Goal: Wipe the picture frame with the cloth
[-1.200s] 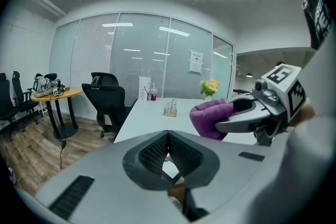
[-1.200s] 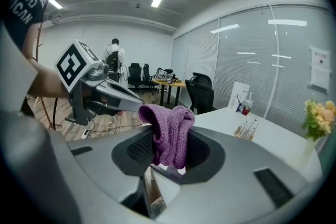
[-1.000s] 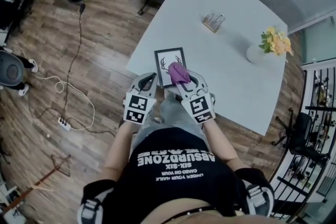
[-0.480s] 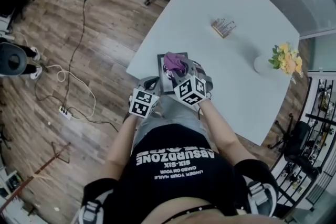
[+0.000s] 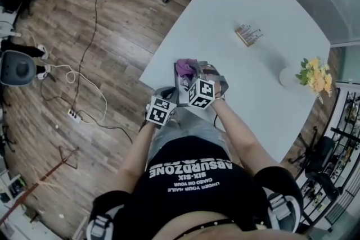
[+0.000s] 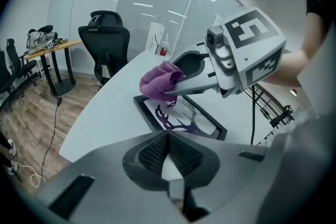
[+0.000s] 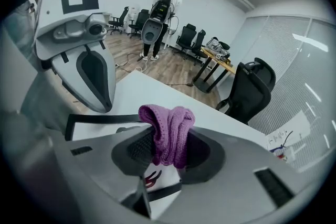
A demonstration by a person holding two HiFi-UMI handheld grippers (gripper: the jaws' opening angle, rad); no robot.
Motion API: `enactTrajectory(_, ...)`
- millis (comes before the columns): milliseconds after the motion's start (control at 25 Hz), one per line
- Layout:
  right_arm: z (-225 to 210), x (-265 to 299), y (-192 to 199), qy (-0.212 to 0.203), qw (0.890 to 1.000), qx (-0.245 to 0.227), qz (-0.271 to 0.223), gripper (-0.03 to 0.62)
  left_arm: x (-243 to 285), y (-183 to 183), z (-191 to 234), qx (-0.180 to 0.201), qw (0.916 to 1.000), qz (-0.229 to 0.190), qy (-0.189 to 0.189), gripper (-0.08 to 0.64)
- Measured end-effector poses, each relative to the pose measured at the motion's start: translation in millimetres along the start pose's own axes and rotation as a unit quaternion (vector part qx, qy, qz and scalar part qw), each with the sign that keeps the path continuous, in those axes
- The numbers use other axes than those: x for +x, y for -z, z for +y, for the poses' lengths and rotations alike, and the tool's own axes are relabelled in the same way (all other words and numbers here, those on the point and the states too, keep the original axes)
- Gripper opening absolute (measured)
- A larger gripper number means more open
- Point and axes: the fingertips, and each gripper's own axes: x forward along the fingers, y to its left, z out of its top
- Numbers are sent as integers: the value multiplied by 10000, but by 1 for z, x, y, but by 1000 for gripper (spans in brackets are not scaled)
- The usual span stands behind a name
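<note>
— While your right gripper pinches the purple cloth, where does it sit?
— Over the picture frame at your 12 o'clock, near the table edge. The cloth bulges past the jaws, which I judge lets it rub the glass.
— And your left gripper?
— Jaws together on nothing, at 11 by the frame's near corner, likely ready to steady it.
— Count?
— Two grippers, one cloth, one frame; one vase of flowers farther off at 2.

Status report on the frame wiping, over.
Right gripper shut on purple cloth, above picture frame far end. Left gripper shut, empty, by frame's near edge. Nothing in the way.
</note>
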Motion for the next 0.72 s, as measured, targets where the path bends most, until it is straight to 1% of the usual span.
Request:
enactTrajectory(120, 4, 12, 1, 2, 9994, -322, 102, 129, 5, 5, 2, -75, 9999, 65, 24, 6)
enactTrajectory(200, 5, 16, -1, 17, 9989, -449, 104, 129, 7, 6, 4, -86, 9999, 93, 36, 6)
enactTrajectory(360, 7, 16, -1, 32, 9985, -543, 76, 129, 10, 11, 7, -41, 9998, 191, -29, 6)
enactTrajectory(520, 13, 16, -1, 0, 9971, -755, 129, 129, 11, 14, 8, 27, 9997, 226, -69, 6)
enactTrajectory(720, 23, 12, 2, -73, 9969, -770, 164, 129, 12, 14, 6, 76, 9997, 201, -70, 6)
